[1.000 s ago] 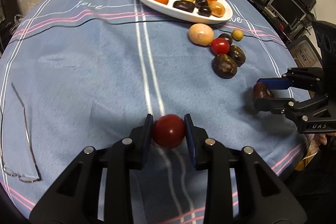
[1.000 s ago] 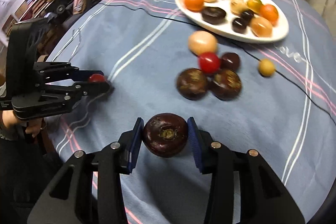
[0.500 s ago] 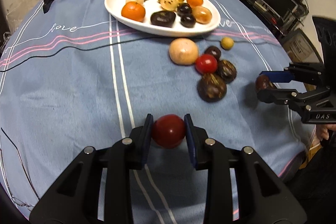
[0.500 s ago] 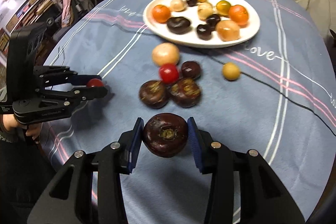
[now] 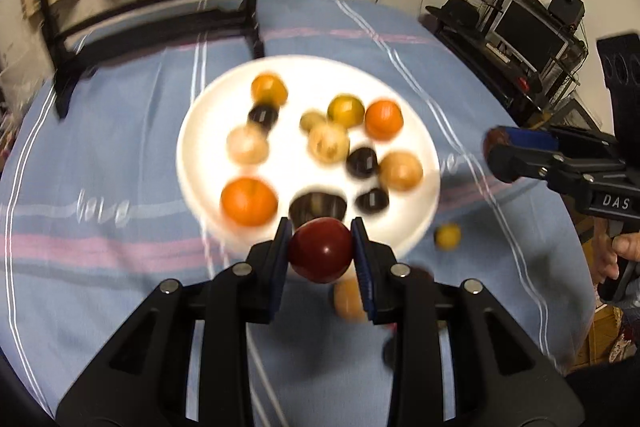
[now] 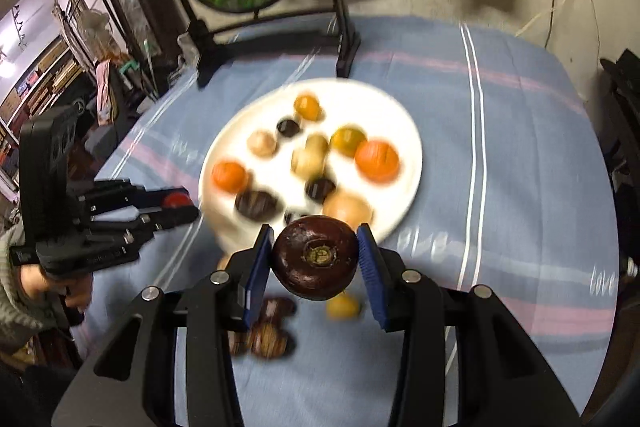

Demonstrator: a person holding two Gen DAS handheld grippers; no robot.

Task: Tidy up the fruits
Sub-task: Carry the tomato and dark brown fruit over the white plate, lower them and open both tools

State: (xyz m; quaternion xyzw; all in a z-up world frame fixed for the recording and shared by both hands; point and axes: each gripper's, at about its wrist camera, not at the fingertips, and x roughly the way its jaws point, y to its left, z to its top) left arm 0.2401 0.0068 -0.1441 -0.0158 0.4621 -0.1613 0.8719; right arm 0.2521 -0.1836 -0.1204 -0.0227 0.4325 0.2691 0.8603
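Two tongs clamped, left tongs (image 5: 321, 250) gripping red tomato (image 5: 321, 251), right tongs (image 6: 316, 259) gripping dark fruit (image 6: 315, 258)

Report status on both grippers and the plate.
Left gripper shut on red tomato. Right gripper shut on dark purple fruit. White plate ahead, crowded.

left gripper (image 5: 321, 250) carrying round dark-red tomato (image 5: 320, 250) moved forward to near rim of white oval plate (image 5: 200, 131), right gripper (image 6: 316, 259) with dark purple-brown round fruit (image 6: 315, 258) likewise advanced to plate edge, loose fruits on blue striped tablecloth (image 5: 100, 155) now beneath fingers, background motion-blurred
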